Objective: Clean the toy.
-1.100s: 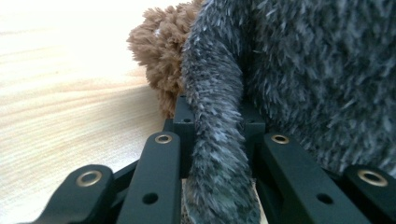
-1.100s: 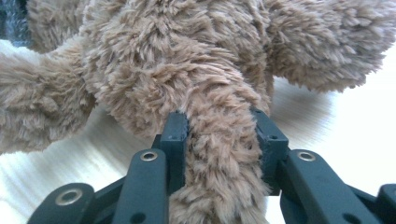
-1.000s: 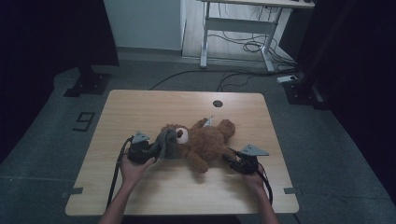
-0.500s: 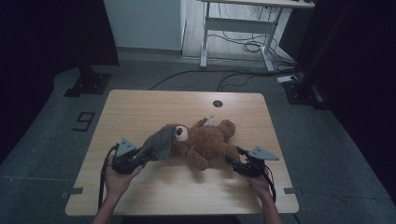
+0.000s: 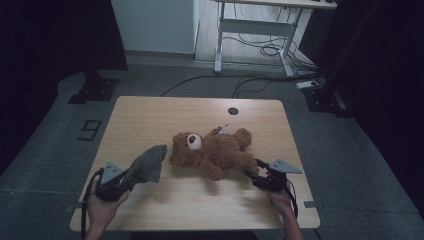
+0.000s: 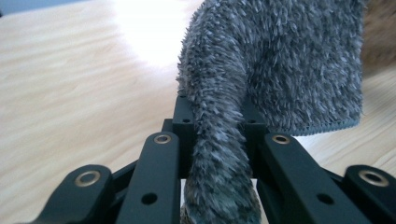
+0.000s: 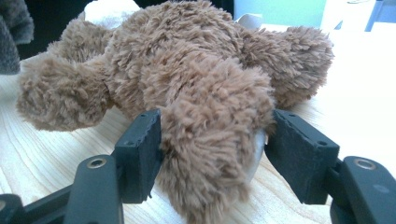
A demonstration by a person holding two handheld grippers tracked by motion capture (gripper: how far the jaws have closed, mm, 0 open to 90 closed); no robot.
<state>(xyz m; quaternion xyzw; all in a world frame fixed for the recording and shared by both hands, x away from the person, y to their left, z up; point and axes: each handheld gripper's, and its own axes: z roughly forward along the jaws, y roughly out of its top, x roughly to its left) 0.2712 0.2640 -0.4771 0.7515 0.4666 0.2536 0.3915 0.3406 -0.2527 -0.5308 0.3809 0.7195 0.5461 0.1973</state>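
A brown teddy bear (image 5: 215, 150) lies on its back in the middle of the wooden table (image 5: 150, 115), head to the left. My left gripper (image 5: 131, 176) is near the front left corner, shut on a grey fuzzy cloth (image 5: 147, 164) that hangs clear of the bear's head. In the left gripper view the cloth (image 6: 280, 60) runs up between the jaws of the left gripper (image 6: 217, 112). My right gripper (image 5: 251, 172) sits at the bear's lower leg. Its jaws have just been opening, and they now stand either side of the bear's (image 7: 187, 84) foot; the right gripper (image 7: 212, 140) no longer squeezes it.
A round cable hole (image 5: 233, 111) marks the table's far side. Behind the table stand a white desk frame (image 5: 255, 35) with cables on the floor and a black stand base (image 5: 95, 90) at the left. A "9" mark (image 5: 90, 130) is on the floor.
My left gripper has pulled the grey cloth off the bear's head, leftward and toward the near edge. The right gripper's jaws have spread apart around the bear's leg; that hand has stayed put.
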